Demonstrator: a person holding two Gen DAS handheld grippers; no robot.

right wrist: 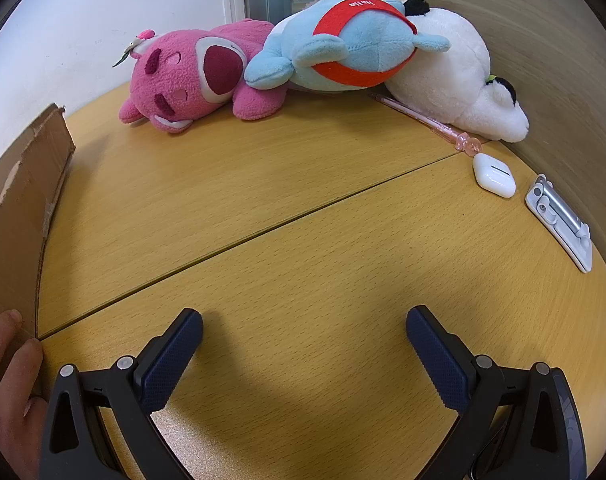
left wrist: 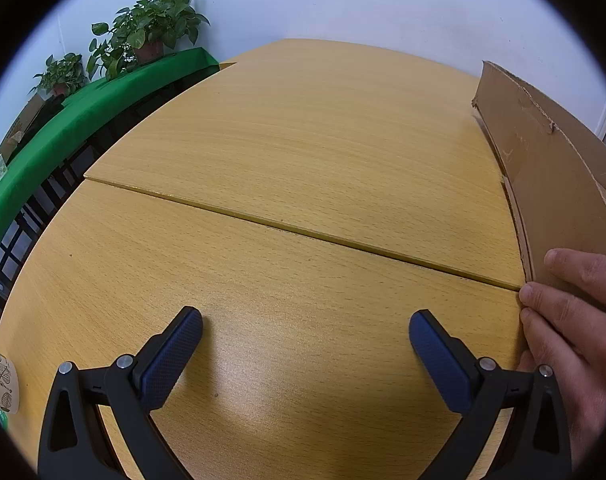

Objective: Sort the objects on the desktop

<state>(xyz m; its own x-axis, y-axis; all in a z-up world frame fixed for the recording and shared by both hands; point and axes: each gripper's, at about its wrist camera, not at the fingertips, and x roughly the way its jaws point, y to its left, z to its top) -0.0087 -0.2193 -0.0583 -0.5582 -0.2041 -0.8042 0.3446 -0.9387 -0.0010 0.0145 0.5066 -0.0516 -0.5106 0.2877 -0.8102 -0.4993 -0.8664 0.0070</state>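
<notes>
In the right wrist view a pink plush bear [right wrist: 191, 76], a blue plush with a red band [right wrist: 343, 44] and a white plush [right wrist: 459, 76] lie piled at the table's far side. A pink pen [right wrist: 423, 120], a white earbud case [right wrist: 494, 176] and a silver-white folding stand [right wrist: 561, 224] lie to the right. My right gripper [right wrist: 304, 332] is open over bare wood, well short of them. My left gripper [left wrist: 305, 332] is open too, with nothing between its fingers. A brown cardboard box [left wrist: 543, 168] [right wrist: 19, 216] stands between the two grippers.
A hand [left wrist: 575, 320] [right wrist: 7, 380] rests on the box's near corner. The wooden table [left wrist: 303, 152] has a seam running across it. Potted plants [left wrist: 151, 28] stand on a green-covered ledge [left wrist: 83, 120] beyond the left edge. A wall panel [right wrist: 563, 60] closes the right side.
</notes>
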